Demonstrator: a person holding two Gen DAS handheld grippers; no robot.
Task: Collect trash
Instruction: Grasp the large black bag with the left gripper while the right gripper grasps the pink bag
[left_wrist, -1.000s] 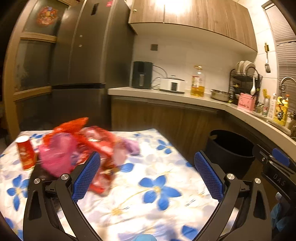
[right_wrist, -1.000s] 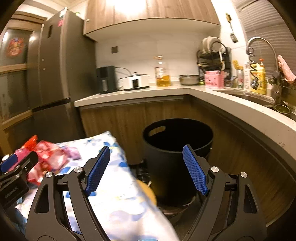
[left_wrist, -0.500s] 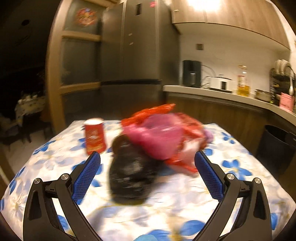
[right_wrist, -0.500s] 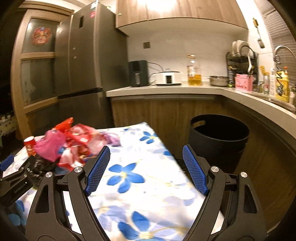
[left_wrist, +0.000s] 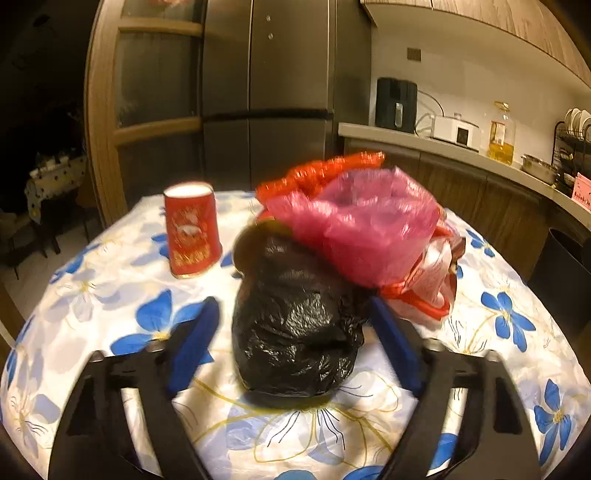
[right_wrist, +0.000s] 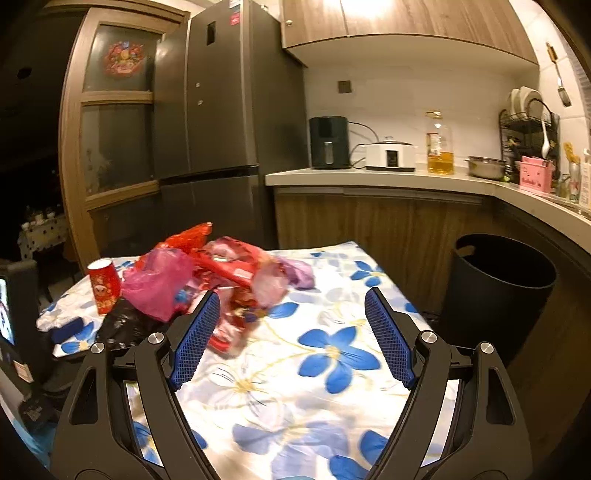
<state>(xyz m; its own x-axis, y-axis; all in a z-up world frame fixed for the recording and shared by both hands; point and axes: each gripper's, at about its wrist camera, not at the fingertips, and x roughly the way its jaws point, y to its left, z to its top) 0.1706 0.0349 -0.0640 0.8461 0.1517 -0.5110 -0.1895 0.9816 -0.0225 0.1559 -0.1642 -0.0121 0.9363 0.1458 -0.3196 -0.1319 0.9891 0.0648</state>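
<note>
1. Left gripper (left_wrist: 293, 343) sits low over the table (left_wrist: 110, 295), with the black bag (left_wrist: 295, 332) between its two blue pads.
2. Its jaws have just been closing. The right pad looks to meet the bag's side; a narrow gap shows at the left pad. Motion blur on both pads, so a firm grip cannot be confirmed.
3. Black bag rests on the floral tablecloth, crumpled and glossy.
4. Pink bag (left_wrist: 369, 225) lies against the black bag's upper right, touching it. Red wrappers (left_wrist: 428, 280) lie beneath and behind the pink bag.
5. Red cup (left_wrist: 192, 229) stands upside down, left of the pile and apart from it.
6. Right gripper (right_wrist: 291, 332) has its jaws wide apart with nothing between them, only tablecloth in the gap.
7. From the right wrist view the trash pile lies left of and beyond that gripper's left finger; a red wrapper's edge sits just beside that pad.
8. Black bin (right_wrist: 502, 291) stands on the floor past the table's right edge, below the counter (right_wrist: 369, 177).
9. Bin interior dark; contents cannot be made out.
</note>
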